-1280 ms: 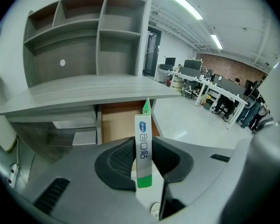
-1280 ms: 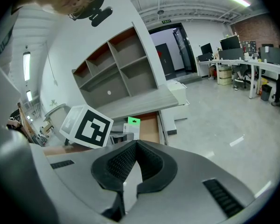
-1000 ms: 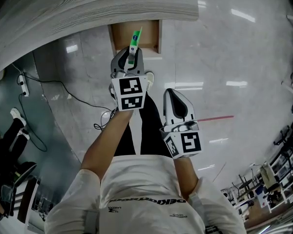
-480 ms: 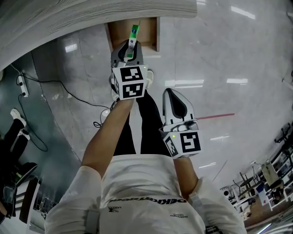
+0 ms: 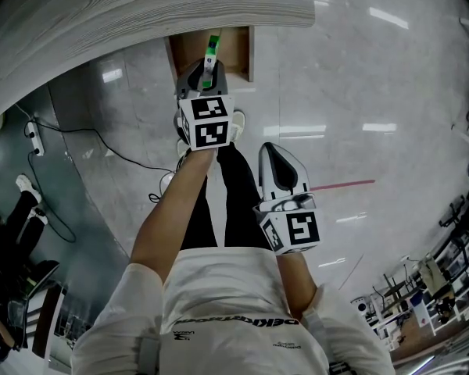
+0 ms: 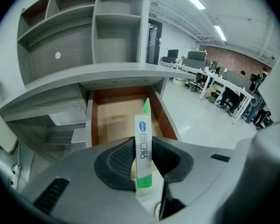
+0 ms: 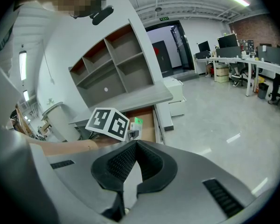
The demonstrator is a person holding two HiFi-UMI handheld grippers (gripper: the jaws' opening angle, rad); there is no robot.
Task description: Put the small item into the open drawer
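Green and white, the small item (image 6: 143, 146) is long and thin. Your left gripper (image 5: 207, 74) has its fingers (image 6: 122, 158) pressed on both flat sides of it. It is held tight and stands on its thin edge. Its long side runs the same way as the fingers, straight away from you. The pointy green end sticks out in front and points at the open drawer (image 6: 111, 120). The other green end sits back between the fingers.

In the head view, the item's tip is over the brown wooden inside of the drawer. The drawer sticks out from under the grey table (image 5: 141, 10).

Your right gripper (image 5: 275, 149) is closer to your body, over the shiny floor (image 5: 375, 92). Its fingers (image 7: 119, 164) are closed tip to tip and hold nothing.
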